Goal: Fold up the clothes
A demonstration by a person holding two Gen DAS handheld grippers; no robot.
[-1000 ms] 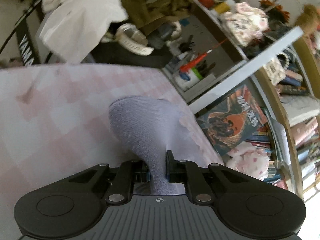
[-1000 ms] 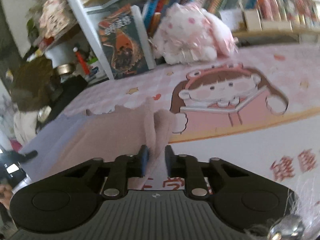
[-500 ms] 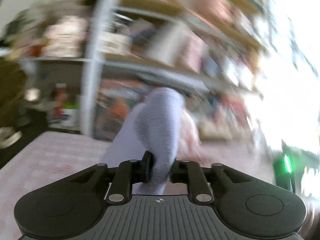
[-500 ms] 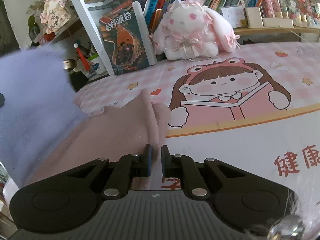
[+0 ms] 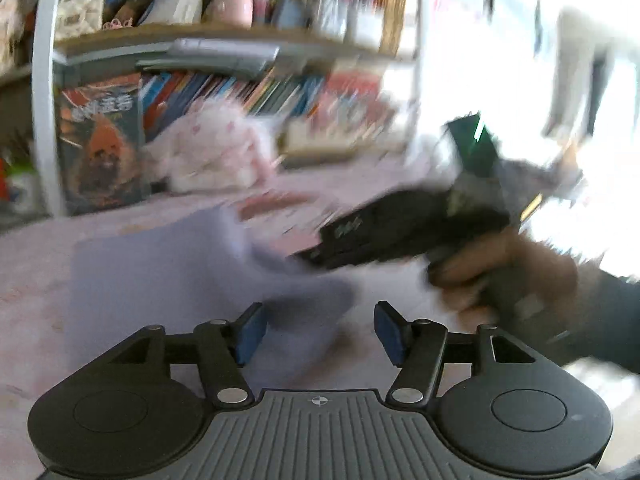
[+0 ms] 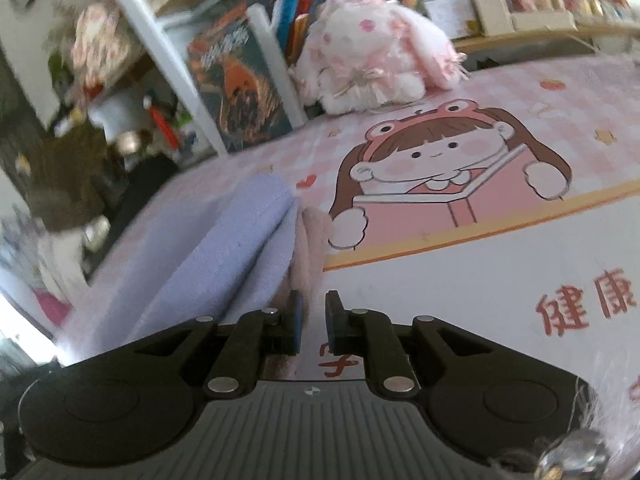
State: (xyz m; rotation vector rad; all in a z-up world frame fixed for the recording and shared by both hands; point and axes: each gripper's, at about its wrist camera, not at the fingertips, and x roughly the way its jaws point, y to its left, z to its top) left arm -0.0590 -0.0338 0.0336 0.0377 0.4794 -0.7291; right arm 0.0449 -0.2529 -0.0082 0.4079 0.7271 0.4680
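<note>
On the cartoon-print surface (image 6: 500, 264) | lavender garment (image 6: 208, 248) lies folded left of the printed girl (image 6: 448, 160) | left tongs (image 5: 318, 334) gape wide, empty | right tongs (image 6: 311, 322) narrow, grip uncertain | best: flatten the fold before letting go.

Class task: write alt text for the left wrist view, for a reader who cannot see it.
The left gripper hangs open over a lavender garment lying on a pink table cover, nothing between its fingers. To the right, blurred by motion, a hand holds the right gripper at the cloth's far edge. A bookshelf and a pink plush toy stand behind.
</note>
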